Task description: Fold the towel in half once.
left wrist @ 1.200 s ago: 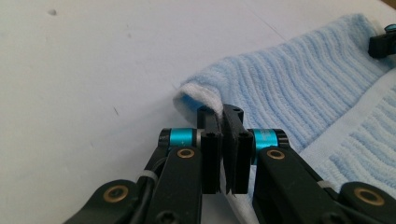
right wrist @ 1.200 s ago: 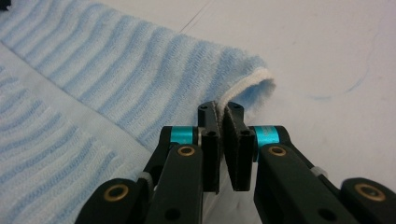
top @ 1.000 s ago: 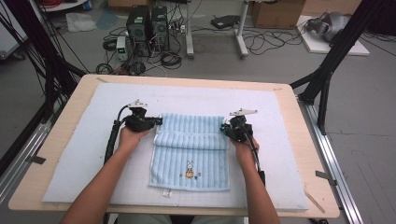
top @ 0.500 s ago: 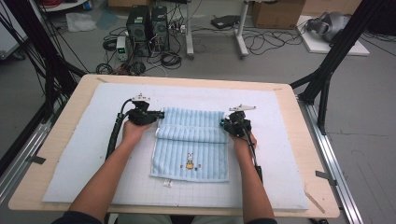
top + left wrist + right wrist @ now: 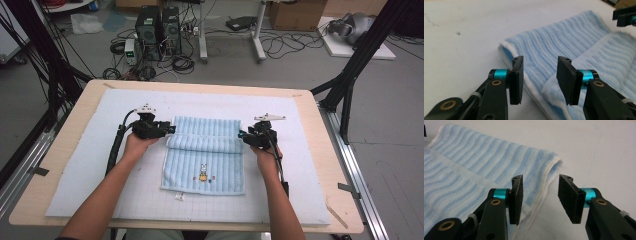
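Towel (image 5: 205, 157), pale blue with ribbed stripes, lies flat on the white mat (image 5: 300, 195) that covers the wooden counter (image 5: 65, 150). Its far edge is folded over toward the person, making a thicker band across the top, and a small cartoon figure (image 5: 203, 173) shows on the single layer below the fold.

Left claw (image 5: 170, 130) sits at the left end of that folded band. In the left gripper view its jaws have just been opening and now stand apart, with the corner of the fold (image 5: 544, 75) lying between and beyond them; the pads do not press on the cloth. Right claw (image 5: 242, 135) sits at the right end of the band. In the right gripper view its jaws have likewise just been opening and stand apart, the rounded folded edge (image 5: 549, 170) of the towel just ahead of the gap, with nothing pinched.

Both hands rest low on the mat, one on each side of the towel, forearms coming in from the near edge of the counter.
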Demonstrator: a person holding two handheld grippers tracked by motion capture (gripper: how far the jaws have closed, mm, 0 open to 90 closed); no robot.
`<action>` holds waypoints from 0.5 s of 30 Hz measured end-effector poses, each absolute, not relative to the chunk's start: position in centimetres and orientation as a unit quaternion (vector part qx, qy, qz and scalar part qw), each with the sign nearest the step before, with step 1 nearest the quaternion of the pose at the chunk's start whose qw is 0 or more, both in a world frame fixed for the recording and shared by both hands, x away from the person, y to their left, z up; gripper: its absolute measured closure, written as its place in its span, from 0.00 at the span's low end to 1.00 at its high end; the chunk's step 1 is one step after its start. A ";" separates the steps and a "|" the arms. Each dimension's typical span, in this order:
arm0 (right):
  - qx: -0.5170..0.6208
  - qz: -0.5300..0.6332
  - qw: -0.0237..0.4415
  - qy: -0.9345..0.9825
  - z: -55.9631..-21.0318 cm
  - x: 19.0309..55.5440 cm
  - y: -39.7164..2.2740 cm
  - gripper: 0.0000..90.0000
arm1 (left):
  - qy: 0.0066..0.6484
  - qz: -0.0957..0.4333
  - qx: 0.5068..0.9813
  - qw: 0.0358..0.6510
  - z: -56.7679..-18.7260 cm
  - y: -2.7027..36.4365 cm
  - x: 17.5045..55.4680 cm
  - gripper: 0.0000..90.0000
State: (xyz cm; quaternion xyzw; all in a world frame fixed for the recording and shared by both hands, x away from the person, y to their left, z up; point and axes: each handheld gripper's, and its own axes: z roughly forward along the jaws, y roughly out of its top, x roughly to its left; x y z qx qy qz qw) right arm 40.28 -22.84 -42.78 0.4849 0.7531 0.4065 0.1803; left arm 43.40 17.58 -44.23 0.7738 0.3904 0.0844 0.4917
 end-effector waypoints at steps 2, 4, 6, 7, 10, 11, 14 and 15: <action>0.483 0.408 0.175 0.755 -42.8 40.0 -23.0 0.59 | 0.392 0.076 0.778 0.485 -44.6 17.5 43.2 0.63; 0.484 0.407 0.165 0.757 -42.9 39.7 -23.2 0.57 | 0.385 0.074 0.788 0.475 -44.8 17.3 43.1 0.63; 0.481 0.407 0.159 0.760 -42.7 39.5 -23.3 0.55 | 0.378 0.074 0.793 0.473 -44.7 17.0 43.0 0.63; 0.480 0.411 0.154 0.760 -42.6 39.4 -23.3 0.55 | 0.373 0.074 0.797 0.470 -44.7 16.8 42.9 0.64; 0.467 0.423 0.141 0.764 -42.3 39.2 -23.3 0.54 | 0.361 0.075 0.809 0.457 -44.7 16.4 42.6 0.82; 0.466 0.422 0.139 0.765 -42.3 39.2 -23.3 0.54 | 0.357 0.078 0.811 0.457 -44.7 16.4 42.5 0.88; 0.468 0.412 0.128 0.771 -42.8 39.4 -23.0 0.55 | 0.353 0.088 0.812 0.457 -44.6 16.5 42.2 0.92; 0.470 0.407 0.123 0.774 -43.0 39.5 -22.9 0.56 | 0.354 0.089 0.809 0.461 -44.7 16.5 42.0 0.92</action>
